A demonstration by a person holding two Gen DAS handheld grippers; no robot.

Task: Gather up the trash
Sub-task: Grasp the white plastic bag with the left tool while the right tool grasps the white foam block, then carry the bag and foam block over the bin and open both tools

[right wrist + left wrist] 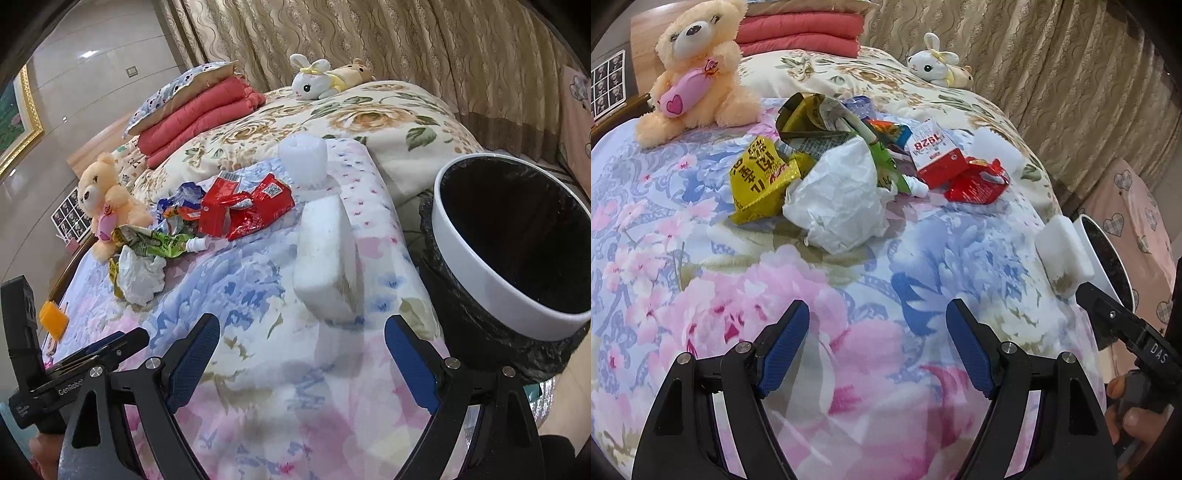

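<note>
A trash pile lies on the flowered bedspread: a crumpled white plastic bag (834, 199), a yellow wrapper (757, 181), a red and white carton (934, 155), a red wrapper (979, 184) and a gold foil bag (809, 114). My left gripper (878, 307) is open and empty, hanging short of the pile. My right gripper (303, 320) is open and empty too. A white foam block (325, 266) lies just ahead of it, near the bed's edge. The white-rimmed bin (517, 236) with a black liner stands to its right, beside the bed.
A peach teddy bear (694, 70) sits left of the pile. A white rabbit toy (314, 79) rests on the rose quilt behind. A white foam cylinder (304, 158) stands beyond the block. Folded red blankets (199, 110) and curtains close off the back.
</note>
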